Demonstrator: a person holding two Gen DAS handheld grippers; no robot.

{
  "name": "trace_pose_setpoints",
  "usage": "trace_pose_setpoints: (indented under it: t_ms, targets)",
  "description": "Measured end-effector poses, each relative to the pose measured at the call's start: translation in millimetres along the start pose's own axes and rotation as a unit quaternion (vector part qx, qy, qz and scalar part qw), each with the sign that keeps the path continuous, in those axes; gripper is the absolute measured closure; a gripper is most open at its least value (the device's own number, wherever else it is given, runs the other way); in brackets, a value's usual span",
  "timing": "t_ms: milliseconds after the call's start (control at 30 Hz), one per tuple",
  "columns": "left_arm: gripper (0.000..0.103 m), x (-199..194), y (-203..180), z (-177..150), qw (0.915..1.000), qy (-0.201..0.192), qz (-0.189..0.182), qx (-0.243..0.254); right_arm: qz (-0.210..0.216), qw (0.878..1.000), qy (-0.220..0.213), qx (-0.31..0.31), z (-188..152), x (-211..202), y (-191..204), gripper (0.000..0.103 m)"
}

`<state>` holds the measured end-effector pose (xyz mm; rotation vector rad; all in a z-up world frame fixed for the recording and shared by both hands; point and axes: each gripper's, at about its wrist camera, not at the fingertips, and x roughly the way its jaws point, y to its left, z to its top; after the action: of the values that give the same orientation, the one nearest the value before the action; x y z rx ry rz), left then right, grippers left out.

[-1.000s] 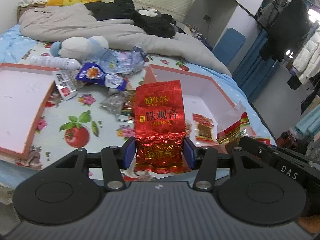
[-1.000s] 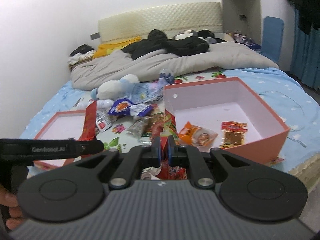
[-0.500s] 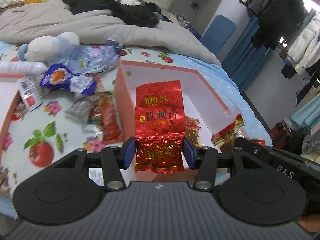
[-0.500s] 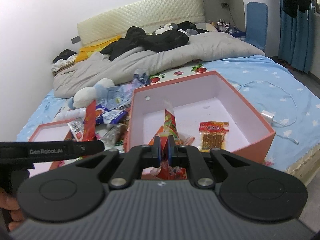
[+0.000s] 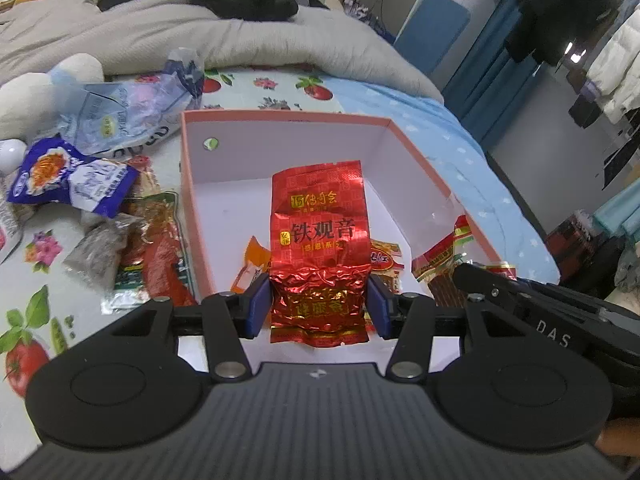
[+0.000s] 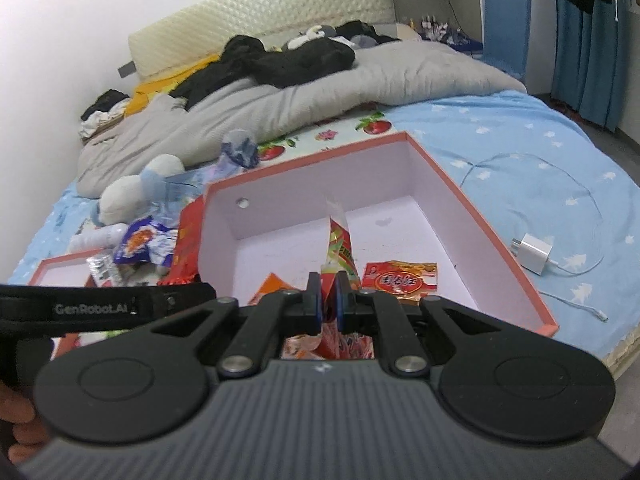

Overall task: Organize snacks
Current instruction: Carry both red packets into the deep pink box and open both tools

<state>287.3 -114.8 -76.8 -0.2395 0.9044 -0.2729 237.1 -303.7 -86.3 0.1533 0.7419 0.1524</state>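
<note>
Left hand-held gripper (image 5: 319, 307): clamped on the lower half of a red foil tea packet (image 5: 318, 236), held upright above the pink box (image 5: 280, 117), blue pads pressed on both crinkled sides. Right hand-held gripper (image 6: 329, 304): pinched nearly closed on the edge of a thin red-and-green snack packet (image 6: 340, 248), also raised over the box interior. On the box floor: an orange sachet (image 6: 269, 289) and a flat red-and-yellow snack pack (image 6: 400, 280). Box resting on the bed (image 6: 520, 136), on the fruit-print and blue starred sheets. Left of the box: a heap of loose snacks, among them a blue-and-white wrapper (image 5: 68, 178) and a red sausage pack (image 5: 160, 264). Further left: a second pink box (image 6: 60, 270). Right of the box: a white charger (image 6: 534, 252) with its cable.
</note>
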Motion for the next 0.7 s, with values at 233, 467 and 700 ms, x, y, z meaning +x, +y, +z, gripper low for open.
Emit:
trace_pose_setpoints:
  t_ms: [233,467,700]
  targets:
    - [0.047,47,6,10,0.9997,0.025,0.007,-0.002,-0.007,0.999,0.03,0.014,4,37,-23,0.092]
    - [0.046,76,12,17,0.9989,0.048,0.003,-0.004,-0.013,0.998,0.053,0.031,1,62,-36,0.09]
    - [0.035,68,10,22,0.9992,0.039,0.002,0.007,-0.037,0.998,0.042,0.034,1,51,-35,0.07]
